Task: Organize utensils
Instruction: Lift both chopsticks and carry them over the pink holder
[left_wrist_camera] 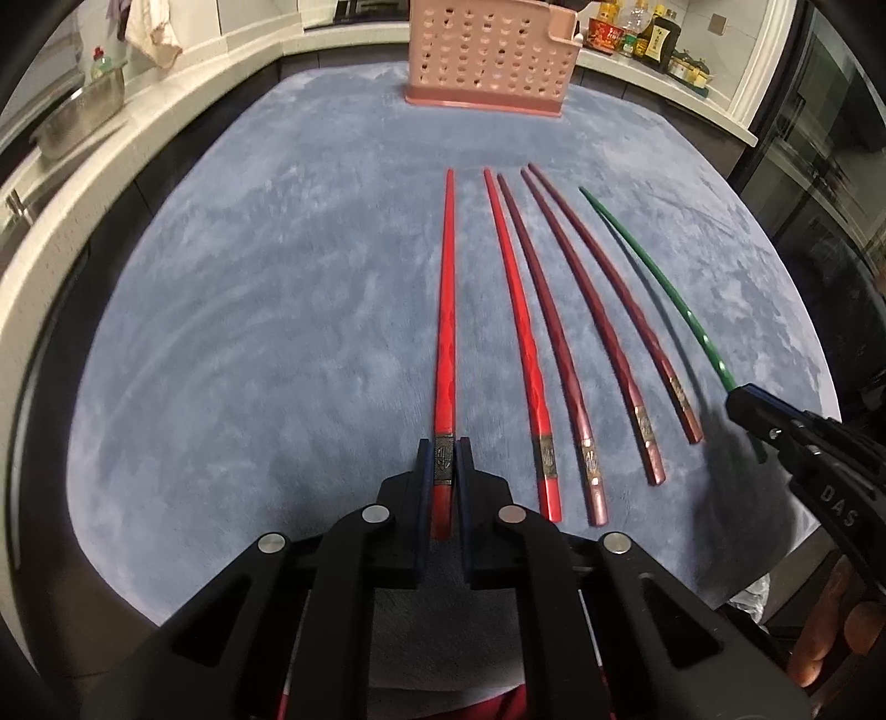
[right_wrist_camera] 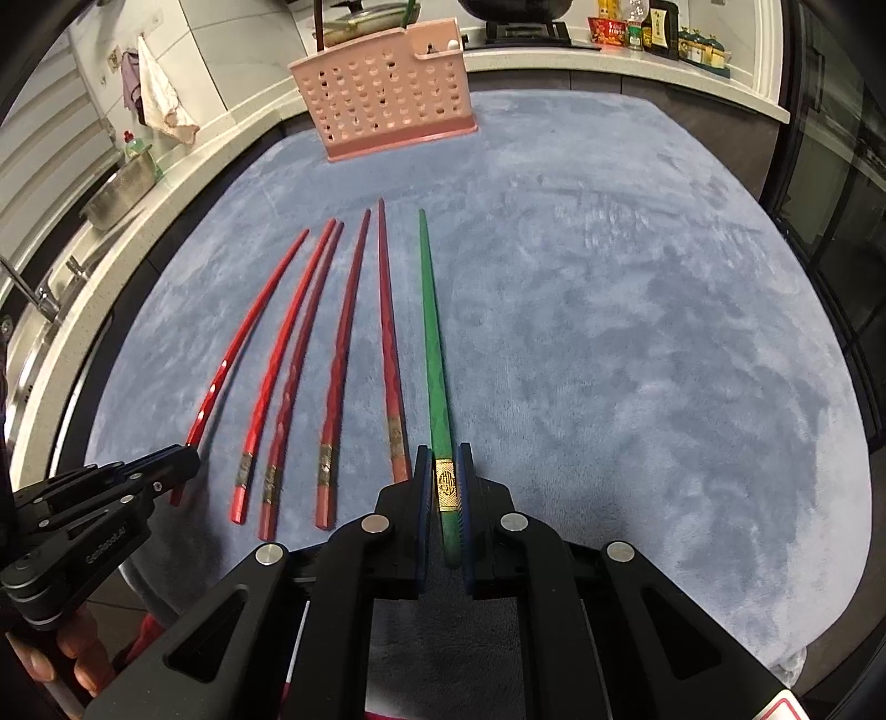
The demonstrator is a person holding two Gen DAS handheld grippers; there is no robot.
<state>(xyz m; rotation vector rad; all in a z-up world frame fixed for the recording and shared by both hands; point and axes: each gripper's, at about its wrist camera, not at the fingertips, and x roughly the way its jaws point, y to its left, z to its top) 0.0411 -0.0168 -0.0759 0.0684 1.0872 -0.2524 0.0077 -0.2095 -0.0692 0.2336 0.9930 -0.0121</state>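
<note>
Several chopsticks lie side by side on a blue-grey cloth (left_wrist_camera: 249,332). My left gripper (left_wrist_camera: 444,451) is shut on the leftmost red chopstick (left_wrist_camera: 446,310) near its banded handle end. My right gripper (right_wrist_camera: 444,462) is shut on the green chopstick (right_wrist_camera: 431,332) at its gold band; it also shows at the right of the left wrist view (left_wrist_camera: 742,399). Between them lie one more red chopstick (left_wrist_camera: 515,315) and three dark red ones (left_wrist_camera: 554,332). A pink perforated utensil holder (left_wrist_camera: 490,52) stands upright at the cloth's far edge, also in the right wrist view (right_wrist_camera: 387,108).
A white counter curves around the left and back, with a steel pot (left_wrist_camera: 77,113) and a hanging cloth (left_wrist_camera: 152,33). Bottles and jars (left_wrist_camera: 637,33) stand at the back right. A dark glass door (left_wrist_camera: 819,166) is on the right.
</note>
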